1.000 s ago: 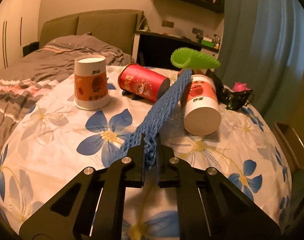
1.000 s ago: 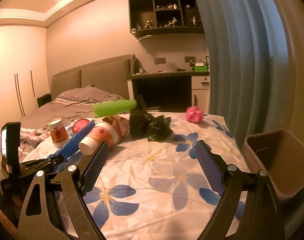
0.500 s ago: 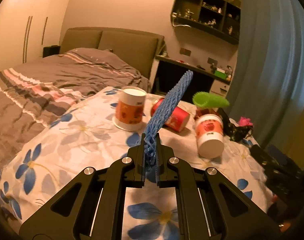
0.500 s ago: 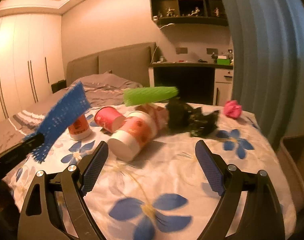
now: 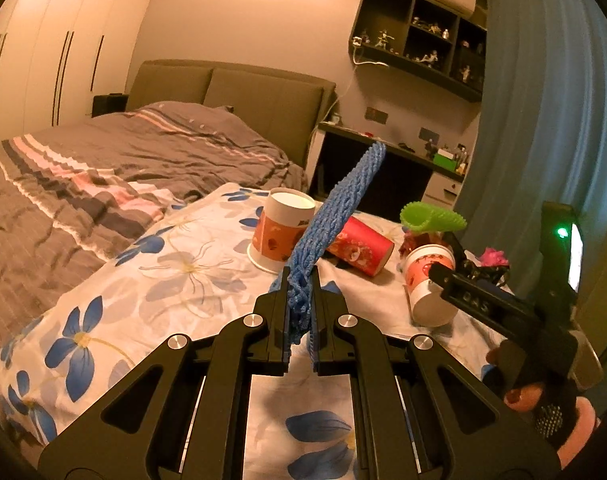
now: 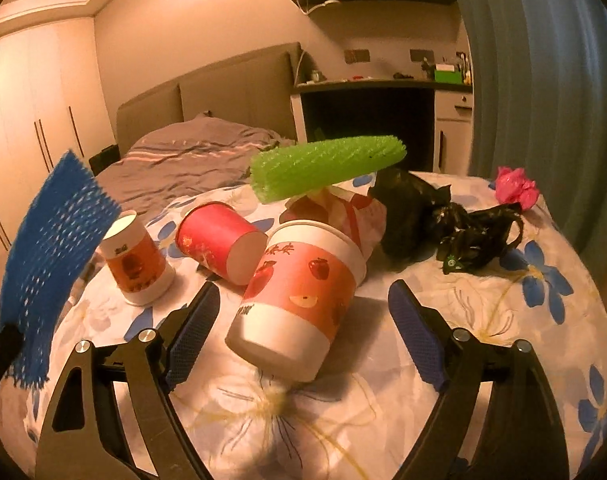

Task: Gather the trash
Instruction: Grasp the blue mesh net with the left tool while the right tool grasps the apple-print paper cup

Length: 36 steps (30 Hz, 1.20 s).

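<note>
My left gripper (image 5: 301, 280) is shut on the lower end of a blue foam net (image 5: 335, 208), held up in the air and slanting up to the right; the net (image 6: 51, 256) also fills the left edge of the right wrist view. My right gripper (image 6: 303, 292) hovers low over the floral cloth, its jaws closing. Between them lies the base of a tipped white cup with a pink apple band (image 6: 299, 296), and the pads are clear of it. A red cup (image 6: 219, 240) lies on its side, and an orange-banded cup (image 6: 137, 256) stands upside down.
A green foam net (image 6: 327, 168) rests on a red-and-white wrapper behind the cups. A black plastic bag (image 6: 423, 208) and a crumpled pink bag (image 6: 517, 188) lie at the back right of the floral-covered table (image 6: 503, 360). A bed, a desk and a blue curtain surround it.
The left gripper has lifted the blue net off the cloth and drawn back. The right gripper has swung left and closed in on the tipped cup, which now sits between its fingers.
</note>
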Motion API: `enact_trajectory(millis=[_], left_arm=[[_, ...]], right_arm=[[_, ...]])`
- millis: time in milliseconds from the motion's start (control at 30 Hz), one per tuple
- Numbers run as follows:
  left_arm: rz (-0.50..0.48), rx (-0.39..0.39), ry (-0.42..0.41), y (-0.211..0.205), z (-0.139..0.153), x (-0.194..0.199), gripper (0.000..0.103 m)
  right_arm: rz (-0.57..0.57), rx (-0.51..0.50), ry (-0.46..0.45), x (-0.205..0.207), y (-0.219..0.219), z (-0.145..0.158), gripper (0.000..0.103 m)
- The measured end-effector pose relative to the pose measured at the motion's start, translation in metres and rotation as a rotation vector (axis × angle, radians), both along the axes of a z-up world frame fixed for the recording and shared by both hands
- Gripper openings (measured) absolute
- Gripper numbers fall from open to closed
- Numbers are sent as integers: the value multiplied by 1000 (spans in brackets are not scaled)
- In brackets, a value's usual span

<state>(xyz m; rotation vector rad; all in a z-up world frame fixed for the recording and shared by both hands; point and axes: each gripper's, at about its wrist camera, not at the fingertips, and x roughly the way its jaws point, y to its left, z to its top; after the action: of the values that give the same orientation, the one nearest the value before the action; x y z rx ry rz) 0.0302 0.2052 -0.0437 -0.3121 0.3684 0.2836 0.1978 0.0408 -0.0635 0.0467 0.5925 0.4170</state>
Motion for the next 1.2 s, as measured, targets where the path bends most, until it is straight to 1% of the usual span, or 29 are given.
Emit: enact_trajectory(millis=[100, 167, 200, 233, 267, 300, 467, 633, 833, 1200], left_arm=[[-11, -3, 0, 2, -1, 0, 6], [-16, -3, -1, 2, -1, 0, 6], [-17, -4, 0, 3, -1, 0, 6], [-16, -3, -1, 2, -1, 1, 6], [-16, -3, 0, 2, -1, 1, 6], [-16, -4, 0, 2, -1, 1, 6], [-20, 0, 2, 0, -2, 1, 6], [-31, 10, -2, -9, 2, -1, 6], [-54, 20, -7, -24, 6, 0, 6], [-125, 70, -14, -67, 17, 1, 6]], right_arm=[[-2, -3, 30, 8, 3, -3, 78], [-1, 0, 59, 12, 3, -7, 72], [2, 7, 70, 13, 2, -8, 71], [5, 16, 83, 14, 1, -10, 68], [7, 18, 90, 14, 0, -10, 62], [13, 18, 96, 14, 0, -11, 59], [39, 9, 82, 4, -5, -11, 57], [62, 22, 79, -17, -22, -9, 57], [74, 33, 54, -49, -55, -4, 57], [24, 96, -36, -86, -119, 15, 57]])
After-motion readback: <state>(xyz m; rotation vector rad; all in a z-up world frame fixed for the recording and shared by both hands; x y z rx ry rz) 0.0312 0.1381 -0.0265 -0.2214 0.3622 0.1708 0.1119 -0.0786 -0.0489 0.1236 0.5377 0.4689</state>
